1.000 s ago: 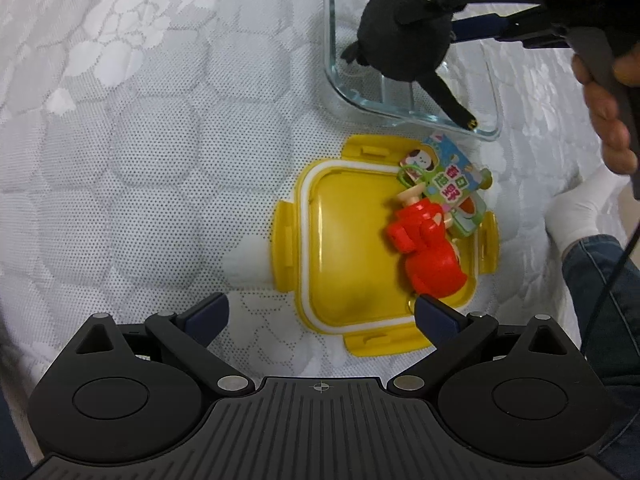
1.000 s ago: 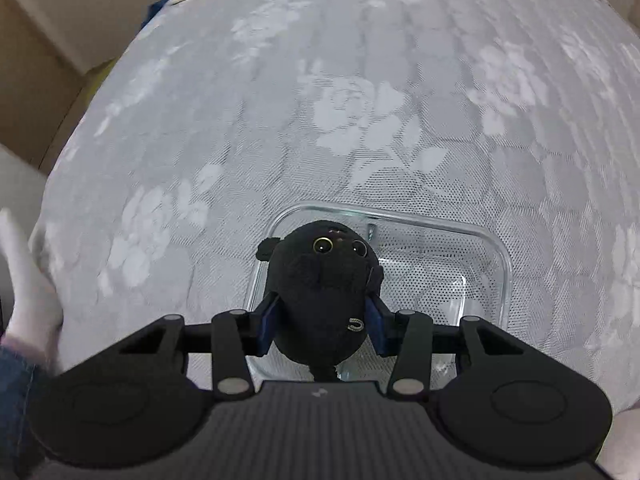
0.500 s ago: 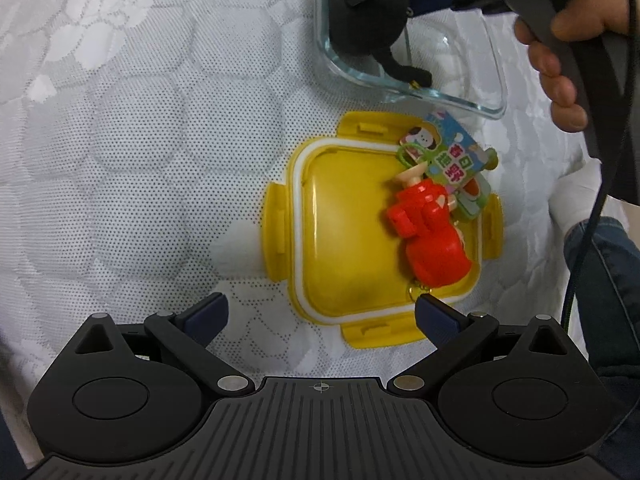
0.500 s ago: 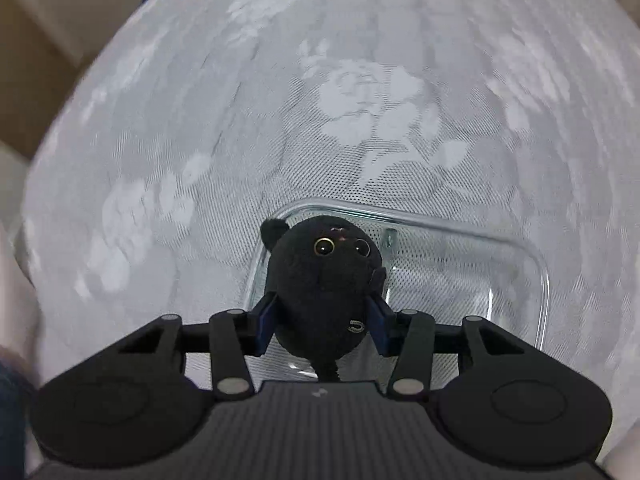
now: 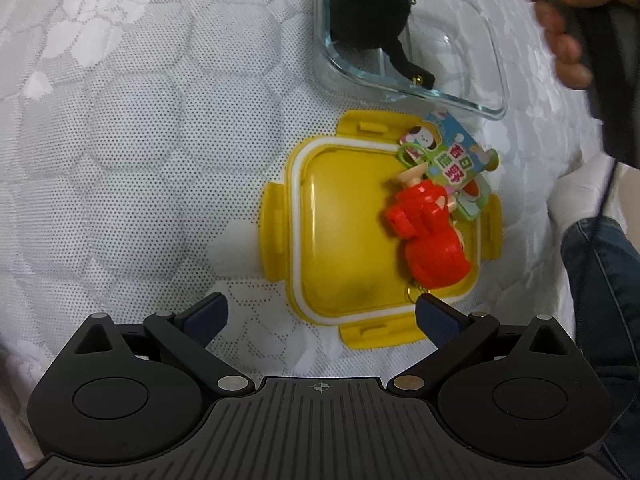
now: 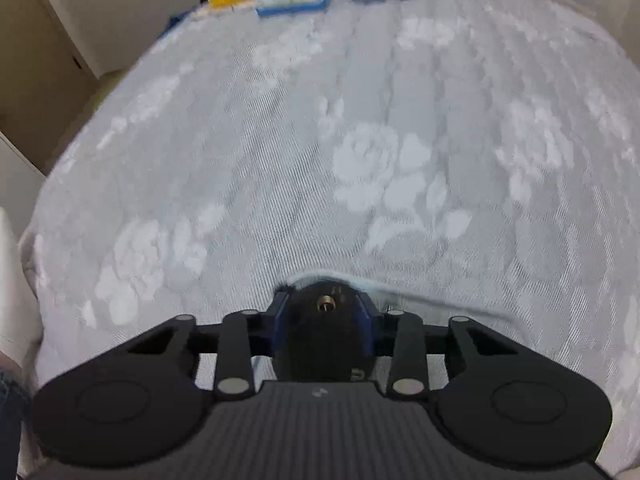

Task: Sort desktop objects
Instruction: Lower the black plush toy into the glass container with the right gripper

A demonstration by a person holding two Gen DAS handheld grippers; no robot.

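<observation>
The left gripper (image 5: 320, 312) hangs over the white flowery cloth (image 5: 140, 140) with its two fingers spread wide apart and nothing between them. Just past it lies a yellow box lid (image 5: 344, 216), flat on the cloth. A red toy (image 5: 428, 232) lies on the right side of the lid, and a bright picture tag (image 5: 452, 160) sits at the toy's far end, sticking out over the lid's corner.

Behind the lid stands a clear glass box (image 5: 472, 92). A black fuzzy toy (image 5: 368, 4) sits down inside it, on the left side, and its thin tail hangs over the near rim.

The right gripper (image 6: 322, 328) has its blue fingers (image 6: 280, 320) pressed on both sides of the black fuzzy toy, holding it tight. That view is blurry. A hand (image 5: 568, 32) grips the right tool's handle.
</observation>
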